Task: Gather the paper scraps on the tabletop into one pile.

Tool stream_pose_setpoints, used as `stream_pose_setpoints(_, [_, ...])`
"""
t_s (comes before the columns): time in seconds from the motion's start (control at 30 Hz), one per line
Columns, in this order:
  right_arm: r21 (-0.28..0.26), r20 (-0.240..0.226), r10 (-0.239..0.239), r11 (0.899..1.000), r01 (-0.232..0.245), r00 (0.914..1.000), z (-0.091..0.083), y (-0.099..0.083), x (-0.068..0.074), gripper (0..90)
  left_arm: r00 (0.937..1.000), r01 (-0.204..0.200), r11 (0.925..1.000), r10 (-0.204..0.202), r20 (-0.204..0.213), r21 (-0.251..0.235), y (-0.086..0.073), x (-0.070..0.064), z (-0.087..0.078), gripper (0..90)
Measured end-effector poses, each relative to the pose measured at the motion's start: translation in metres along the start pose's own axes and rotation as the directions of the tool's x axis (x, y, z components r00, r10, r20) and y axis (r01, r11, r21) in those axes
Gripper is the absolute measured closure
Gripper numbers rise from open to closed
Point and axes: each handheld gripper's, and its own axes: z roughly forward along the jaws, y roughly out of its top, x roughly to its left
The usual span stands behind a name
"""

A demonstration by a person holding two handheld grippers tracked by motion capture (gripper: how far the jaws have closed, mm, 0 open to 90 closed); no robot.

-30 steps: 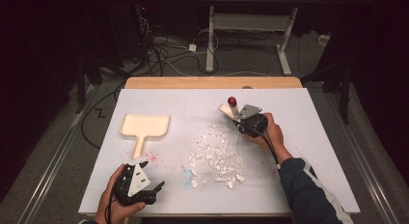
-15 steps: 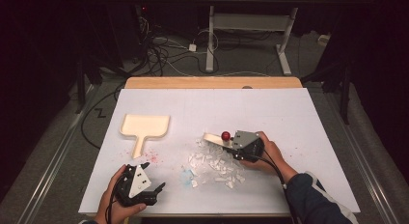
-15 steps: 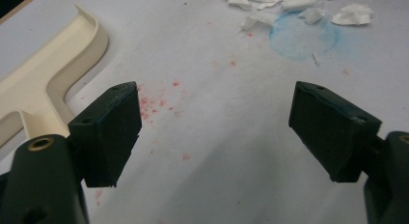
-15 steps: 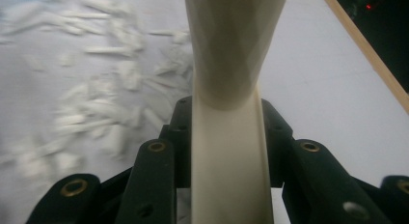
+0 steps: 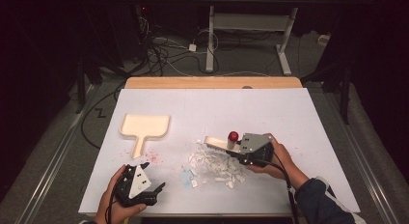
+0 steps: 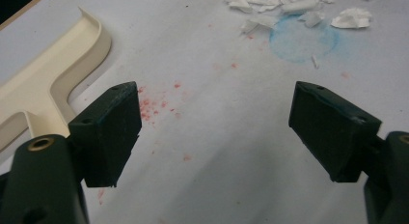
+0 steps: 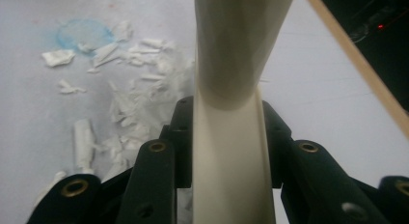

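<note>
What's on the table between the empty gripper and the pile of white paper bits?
Mostly bare table: in the left gripper view, red speckles and a faint blue ring stain lie between the left gripper and the paper scraps.

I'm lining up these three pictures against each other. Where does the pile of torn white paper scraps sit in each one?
High view: the paper scraps lie at centre, just left of the right claw and under its brush.
Left gripper view: paper scraps along the top edge, right of centre.
Right gripper view: paper scraps on the left, beside the brush handle.
Shared landmark: the blue ring stain beside the pile.
</note>
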Motion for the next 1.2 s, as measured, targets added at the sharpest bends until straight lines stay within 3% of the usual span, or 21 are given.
stream_pose_setpoints(0.13, [-0.034, 0.038, 0.068, 0.997, -0.066, 0.9970, -0.010, 0.002, -0.013, 68.0, 0.9998, 0.018, 0.9998, -0.018, 0.000, -0.008, -0.001, 0.001, -0.001, 17.9])
stream_pose_setpoints(0.27, [-0.043, 0.083, 0.094, 0.995, -0.090, 0.9921, -0.009, 0.006, -0.025, 68.0, 0.9997, 0.026, 0.9996, -0.026, -0.001, -0.010, -0.001, 0.002, 0.000, 18.0])
stream_pose_setpoints(0.5, [0.039, 0.151, 0.070, 0.996, -0.077, 0.9861, 0.033, 0.010, -0.038, 68.0, 0.9996, 0.028, 0.9995, -0.028, 0.008, -0.012, -0.001, 0.002, 0.002, 18.0])
stream_pose_setpoints(0.6, [0.071, 0.188, 0.069, 0.994, -0.084, 0.9798, 0.051, 0.012, -0.043, 68.0, 0.9997, 0.024, 0.9997, -0.024, 0.009, -0.007, -0.001, 0.003, 0.002, 18.0])
stream_pose_setpoints(0.77, [0.091, 0.267, 0.087, 0.989, -0.115, 0.9599, 0.075, 0.009, -0.051, 68.1, 0.9996, 0.026, 0.9996, -0.026, 0.013, -0.007, -0.002, 0.003, 0.003, 18.0])
stream_pose_setpoints(0.87, [0.082, 0.245, 0.092, 0.990, -0.115, 0.9652, 0.083, 0.012, -0.050, 68.1, 0.9996, 0.023, 0.9997, -0.023, 0.013, -0.006, -0.003, 0.003, 0.002, 18.0])
stream_pose_setpoints(0.97, [0.081, 0.198, 0.070, 0.993, -0.088, 0.9777, 0.089, 0.017, -0.039, 68.0, 0.9996, 0.024, 0.9997, -0.024, 0.012, -0.006, -0.003, 0.003, 0.002, 18.0])
stream_pose_setpoints(1.1, [0.050, 0.112, 0.020, 0.998, -0.025, 0.9935, 0.089, 0.023, -0.020, 67.9, 0.9997, 0.021, 0.9998, -0.021, 0.016, 0.001, -0.003, 0.003, 0.002, 18.0])
stream_pose_setpoints(1.2, [0.005, 0.012, -0.007, 1.000, 0.007, 0.9999, 0.084, 0.026, -0.009, 67.9, 0.9997, 0.017, 0.9998, -0.017, 0.017, 0.003, -0.003, 0.001, 0.003, 17.9])
